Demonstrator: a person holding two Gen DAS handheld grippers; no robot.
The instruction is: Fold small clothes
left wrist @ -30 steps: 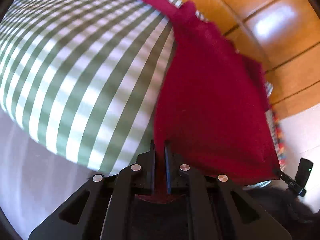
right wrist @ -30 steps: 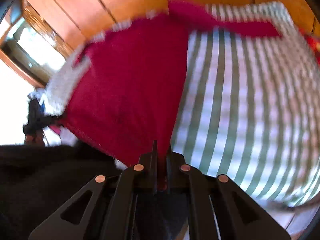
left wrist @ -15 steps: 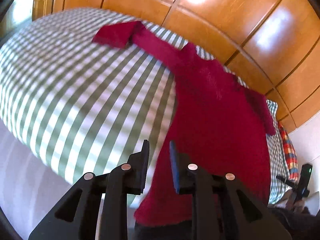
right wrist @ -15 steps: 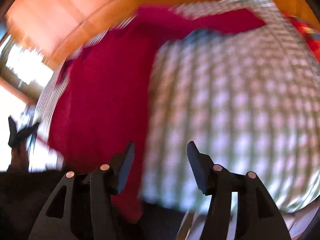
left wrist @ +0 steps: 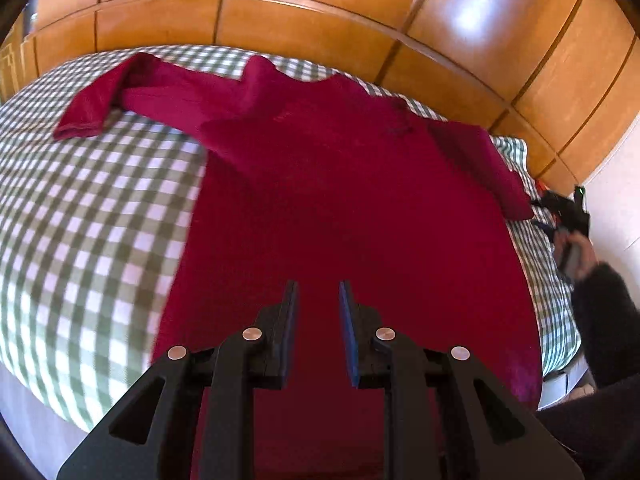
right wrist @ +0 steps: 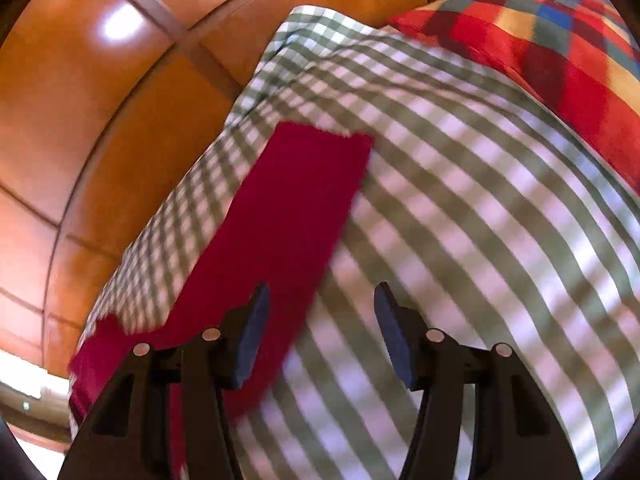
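A dark red long-sleeved top (left wrist: 340,200) lies spread flat on the green-and-white checked bed cover (left wrist: 88,216), neck toward the wooden wall. Its left sleeve (left wrist: 104,100) is bent back on itself; its right sleeve (left wrist: 484,164) lies along the body. My left gripper (left wrist: 318,300) is open and empty, hovering over the lower part of the top. My right gripper (right wrist: 320,304) is open and empty, above the cover just right of the right sleeve (right wrist: 288,216). In the left wrist view the right gripper (left wrist: 564,208) shows at the bed's right edge.
A wall of wooden panels (left wrist: 320,12) runs behind the bed. A red, blue and yellow checked pillow (right wrist: 560,40) lies at the bed's right end. The bed's near edge drops away at lower left (left wrist: 36,412). A dark-sleeved arm (left wrist: 608,312) is at right.
Both grippers were shut on the top's hem, holding it up. They opened and let go; the top now lies flat. The right gripper swung toward the right sleeve.
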